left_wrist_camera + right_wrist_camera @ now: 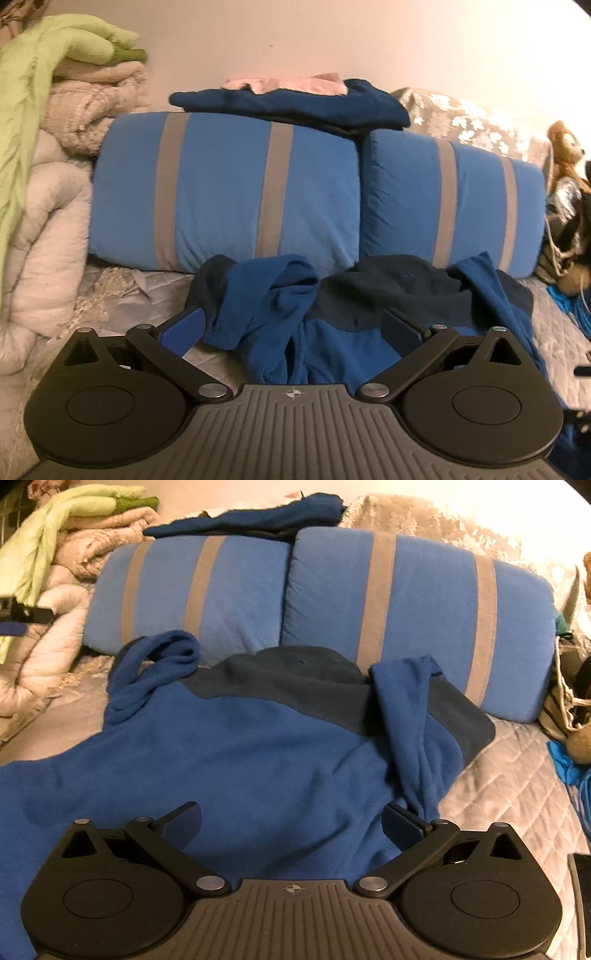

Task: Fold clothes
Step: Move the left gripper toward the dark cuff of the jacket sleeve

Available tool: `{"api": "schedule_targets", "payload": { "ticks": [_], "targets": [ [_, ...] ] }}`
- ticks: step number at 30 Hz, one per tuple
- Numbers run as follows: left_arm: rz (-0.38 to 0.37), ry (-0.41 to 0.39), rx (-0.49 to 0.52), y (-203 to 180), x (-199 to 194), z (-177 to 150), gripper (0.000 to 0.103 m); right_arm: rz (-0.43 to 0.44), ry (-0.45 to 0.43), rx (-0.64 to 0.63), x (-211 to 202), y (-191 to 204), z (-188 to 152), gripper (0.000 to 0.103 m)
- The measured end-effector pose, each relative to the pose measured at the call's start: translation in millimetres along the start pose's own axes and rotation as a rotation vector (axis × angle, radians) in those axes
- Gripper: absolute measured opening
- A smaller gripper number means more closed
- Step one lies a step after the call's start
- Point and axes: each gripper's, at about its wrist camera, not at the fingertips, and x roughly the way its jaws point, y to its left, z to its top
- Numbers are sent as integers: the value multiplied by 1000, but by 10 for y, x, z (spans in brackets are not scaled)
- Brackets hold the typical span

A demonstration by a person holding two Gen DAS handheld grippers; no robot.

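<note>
Two grippers are in my hands, and both stand with jaws spread wide and nothing between the pads. My left gripper (293,328) hangs over the near edge of the blue fleece top (236,753), close to its bunched left sleeve (266,295). My right gripper (291,821) hovers low above the same top's flat body. The top lies spread on the quilted grey bedspread (509,775), with its dark navy shoulder panel (295,686) at the far end, just in front of two blue pillows with grey stripes (229,188). Its right sleeve (410,716) is folded inward across the body. Behind the top, on the pillows, rests a stack of folded dark blue clothes (295,103). Left of the pillows I see piled beige quilts (51,192), with a green blanket (33,92) on them. A teddy bear (565,147) sits to the pillows' right.
</note>
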Motion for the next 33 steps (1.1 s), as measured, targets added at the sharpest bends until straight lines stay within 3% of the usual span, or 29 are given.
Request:
{"api": "schedule_targets", "payload": {
  "ticks": [11, 20, 21, 23, 27, 33],
  "targets": [
    [79, 28, 148, 278, 516, -166, 103, 21, 54, 49, 94, -100, -39, 103],
    [63, 117, 34, 823, 1059, -523, 102, 69, 74, 111, 136, -212, -48, 103],
    [68, 125, 33, 849, 1115, -551, 102, 72, 75, 112, 140, -214, -49, 103],
    [78, 144, 47, 882, 1239, -597, 91, 78, 75, 116, 146, -224, -46, 103],
    [87, 174, 63, 901, 1477, -626, 90, 80, 82, 136, 166, -235, -42, 103],
    [44, 184, -25, 922, 1795, -582, 85, 86, 81, 133, 157, -226, -40, 103]
  ]
}}
